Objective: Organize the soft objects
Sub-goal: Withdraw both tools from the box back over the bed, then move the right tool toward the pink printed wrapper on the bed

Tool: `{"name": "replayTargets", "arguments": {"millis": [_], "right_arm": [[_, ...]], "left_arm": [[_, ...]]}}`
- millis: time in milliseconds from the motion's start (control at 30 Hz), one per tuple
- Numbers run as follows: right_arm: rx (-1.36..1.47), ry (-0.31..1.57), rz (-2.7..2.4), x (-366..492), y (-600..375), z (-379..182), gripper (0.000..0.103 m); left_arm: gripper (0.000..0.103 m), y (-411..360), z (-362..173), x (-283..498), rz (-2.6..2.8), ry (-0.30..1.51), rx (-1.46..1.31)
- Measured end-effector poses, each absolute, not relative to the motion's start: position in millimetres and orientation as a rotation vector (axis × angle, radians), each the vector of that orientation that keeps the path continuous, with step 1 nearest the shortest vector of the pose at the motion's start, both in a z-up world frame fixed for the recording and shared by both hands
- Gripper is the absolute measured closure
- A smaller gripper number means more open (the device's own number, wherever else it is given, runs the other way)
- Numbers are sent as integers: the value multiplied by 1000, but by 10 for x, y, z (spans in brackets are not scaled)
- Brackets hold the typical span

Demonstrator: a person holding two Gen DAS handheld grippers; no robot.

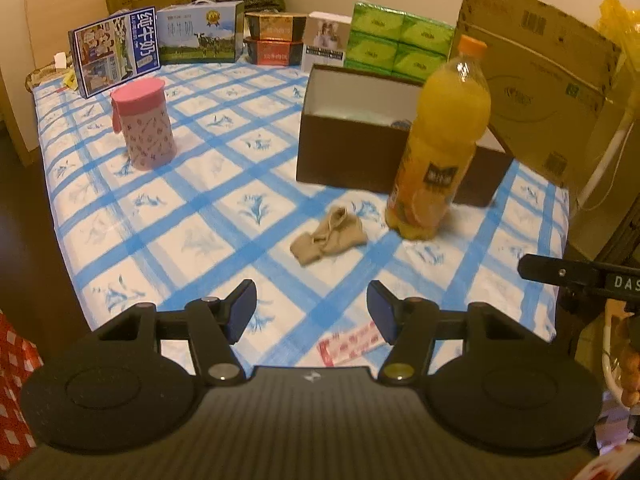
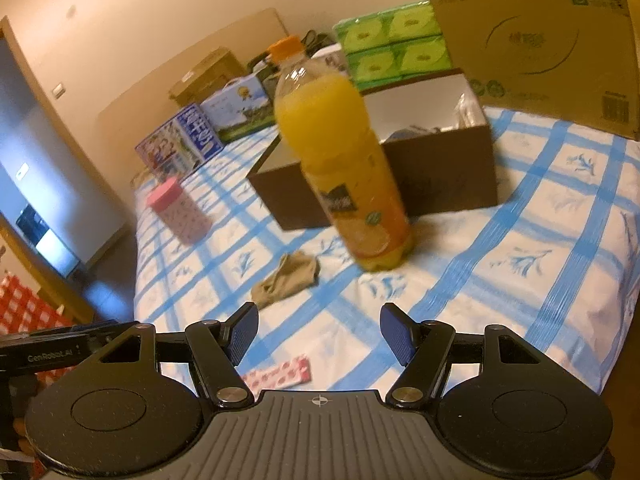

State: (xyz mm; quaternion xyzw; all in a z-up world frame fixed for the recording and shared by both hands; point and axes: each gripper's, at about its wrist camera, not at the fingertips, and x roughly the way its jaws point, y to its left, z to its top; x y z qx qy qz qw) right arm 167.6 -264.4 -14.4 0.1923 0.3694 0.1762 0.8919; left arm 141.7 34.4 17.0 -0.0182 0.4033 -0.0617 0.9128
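Note:
A crumpled tan sock (image 1: 327, 237) lies on the blue-checked tablecloth (image 1: 192, 216), just left of an orange juice bottle (image 1: 440, 148). It also shows in the right wrist view (image 2: 286, 280). Behind them stands an open dark brown box (image 1: 360, 136) with some items inside, also in the right wrist view (image 2: 440, 168). My left gripper (image 1: 312, 312) is open and empty, above the cloth short of the sock. My right gripper (image 2: 319, 334) is open and empty, near the table's front edge, with the sock ahead to its left.
A pink lidded canister (image 1: 146, 128) stands at the left. A flat pink packet (image 1: 350, 342) lies near the front edge. Milk cartons (image 1: 116, 52), green tissue packs (image 1: 396, 40) and a large cardboard box (image 1: 540, 80) line the back and right.

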Motion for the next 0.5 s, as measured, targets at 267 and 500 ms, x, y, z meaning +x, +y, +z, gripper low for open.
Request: {"name": "replayTargets", "arguments": {"millis": [267, 500], "right_arm": [[297, 821, 403, 1528, -2363, -332, 36], [186, 853, 441, 1451, -2133, -515, 36]], "left_arm": [[44, 277, -4, 1292, -136, 865, -11], [44, 263, -190, 1265, -132, 910, 8]]}}
